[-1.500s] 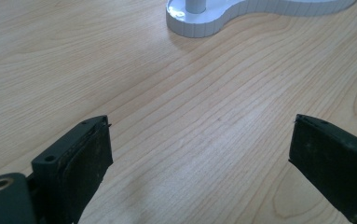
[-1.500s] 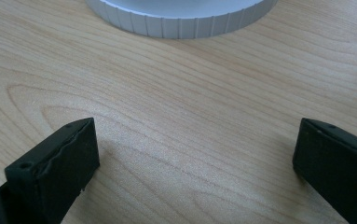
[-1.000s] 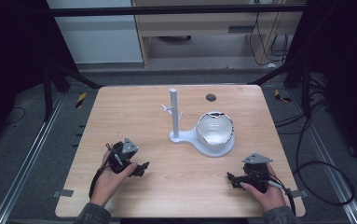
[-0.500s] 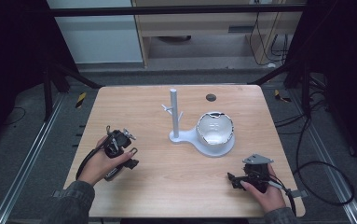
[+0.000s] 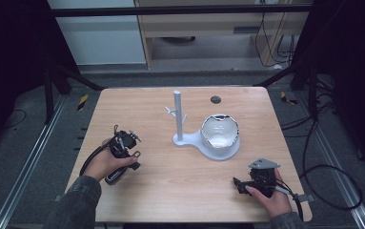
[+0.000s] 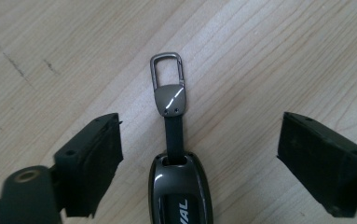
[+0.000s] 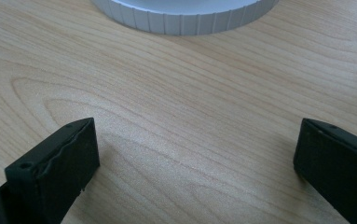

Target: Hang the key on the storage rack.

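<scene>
A dark glossy key fob (image 6: 181, 191) lies flat on the wooden table (image 5: 170, 186), with a strap and a metal clip (image 6: 167, 79) pointing away from the camera. My left gripper (image 6: 202, 126) hangs over it, open, one jaw on each side of the fob and not touching it. In the high view the left gripper (image 5: 132, 144) sits at the table's left, held in a hand. My right gripper (image 5: 239, 185) rests near the front right edge. The right gripper (image 7: 197, 128) is open over bare wood.
A white stand with an upright post (image 5: 177, 117) and short pegs rises mid-table. Its round base holds a white bowl (image 5: 219, 133). The base's ribbed rim (image 7: 185, 18) lies just ahead of the right gripper. A small dark disc (image 5: 215, 99) sits near the far edge.
The left gripper has moved a little away from the front edge and tipped down toward the table. The right gripper has stayed in place.
</scene>
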### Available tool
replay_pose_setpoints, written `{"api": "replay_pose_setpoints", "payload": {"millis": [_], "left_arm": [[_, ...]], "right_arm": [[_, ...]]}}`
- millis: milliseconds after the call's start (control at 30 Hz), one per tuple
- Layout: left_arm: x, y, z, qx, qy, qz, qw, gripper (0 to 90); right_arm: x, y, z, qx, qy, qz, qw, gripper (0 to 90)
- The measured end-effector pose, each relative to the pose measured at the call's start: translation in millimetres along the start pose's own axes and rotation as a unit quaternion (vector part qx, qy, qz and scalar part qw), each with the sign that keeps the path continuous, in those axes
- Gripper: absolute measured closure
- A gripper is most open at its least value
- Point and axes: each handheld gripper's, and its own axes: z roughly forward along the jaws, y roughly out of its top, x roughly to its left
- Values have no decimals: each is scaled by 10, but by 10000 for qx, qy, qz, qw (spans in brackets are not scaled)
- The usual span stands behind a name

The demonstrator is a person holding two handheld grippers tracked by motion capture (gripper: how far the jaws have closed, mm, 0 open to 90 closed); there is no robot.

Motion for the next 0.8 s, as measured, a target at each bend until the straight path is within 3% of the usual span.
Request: {"api": "replay_pose_setpoints", "payload": {"millis": [67,233,267,433,800], "left_arm": [[9,0,8,36,27,-28,10000,187],[82,-16,47,221,97,-161,9996,373],[99,-19,57,259,94,-146,9995,373],[159,-21,139,374,-66,-204,9991,537],[171,37,230,532,-80,-270,9982,645]], "right_arm": [[1,0,-2,1,10,7,10000,4],[4,-3,-5,1,17,5,10000,4],[-2,-6,0,-12,-17,-57,10000,4],[1,-6,-3,-7,-6,-32,10000,4],[7,-9,-10,-3,28,-5,10000,4]]}}
